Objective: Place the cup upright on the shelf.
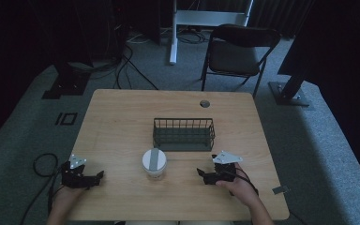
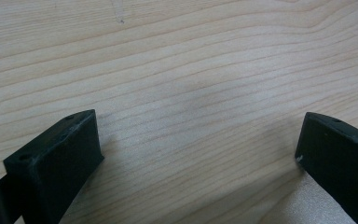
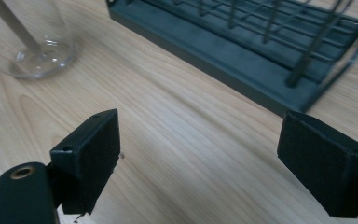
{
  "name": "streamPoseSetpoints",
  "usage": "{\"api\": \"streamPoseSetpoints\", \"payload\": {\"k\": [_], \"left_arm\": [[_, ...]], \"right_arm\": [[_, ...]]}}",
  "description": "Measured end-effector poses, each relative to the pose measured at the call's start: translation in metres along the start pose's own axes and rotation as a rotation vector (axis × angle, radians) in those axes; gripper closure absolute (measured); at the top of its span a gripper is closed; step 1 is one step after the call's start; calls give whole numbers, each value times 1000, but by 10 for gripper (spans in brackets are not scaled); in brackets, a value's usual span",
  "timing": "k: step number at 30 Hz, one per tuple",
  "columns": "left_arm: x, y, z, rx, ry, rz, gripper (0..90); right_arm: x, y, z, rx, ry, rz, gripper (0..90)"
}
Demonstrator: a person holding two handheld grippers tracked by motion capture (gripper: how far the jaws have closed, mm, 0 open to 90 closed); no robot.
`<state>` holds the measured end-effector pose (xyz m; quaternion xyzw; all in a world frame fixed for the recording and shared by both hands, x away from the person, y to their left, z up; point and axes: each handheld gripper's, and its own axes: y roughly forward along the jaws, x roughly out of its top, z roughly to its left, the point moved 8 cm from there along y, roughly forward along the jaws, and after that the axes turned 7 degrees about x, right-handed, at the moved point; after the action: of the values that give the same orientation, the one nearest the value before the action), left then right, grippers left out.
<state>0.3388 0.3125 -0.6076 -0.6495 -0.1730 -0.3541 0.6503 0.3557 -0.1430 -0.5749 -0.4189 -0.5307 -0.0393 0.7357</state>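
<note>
Resting low on the near part of the wooden table point(image 1: 122, 122), the left gripper point(image 1: 95, 177) was held by a hand whose forearm was cut off by the bottom edge of the high view; its jaws stood wide apart and had nothing between them, and its own view showed bare wood grain under them; the outer parts of both jaws ran out of that picture. The right gripper point(image 1: 200, 172) was near the right front of the table, pointing toward the middle; its jaws were also spread wide and held nothing, with the lower tips cut off by the frame in its own view. Between the two grippers stood a glass jar point(image 1: 154, 164) with a pale lid and a grey stripe across it, apart from both; in the right gripper view just its clear bottom point(image 3: 32, 42) was seen at the upper left, the top being cut off; what was inside it I could not tell. Just behind the jar was a dark wire basket point(image 1: 183, 133), blurred and partly cropped in the right gripper view.
</note>
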Motion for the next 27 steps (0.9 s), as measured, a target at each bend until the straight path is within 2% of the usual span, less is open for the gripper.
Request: {"api": "streamPoseSetpoints", "payload": {"k": [6,12,22,27], "left_arm": [[0,0,0,0,0,0,2],[0,0,0,0,0,0,2],[0,0,0,0,0,0,2],[0,0,0,0,0,0,2]], "right_arm": [[4,6,7,22,-7,-4,129],[10,14,21,70,-34,-7,128],[16,27,39,124,-75,7,131],[19,33,50,158,-83,0,130]]}}
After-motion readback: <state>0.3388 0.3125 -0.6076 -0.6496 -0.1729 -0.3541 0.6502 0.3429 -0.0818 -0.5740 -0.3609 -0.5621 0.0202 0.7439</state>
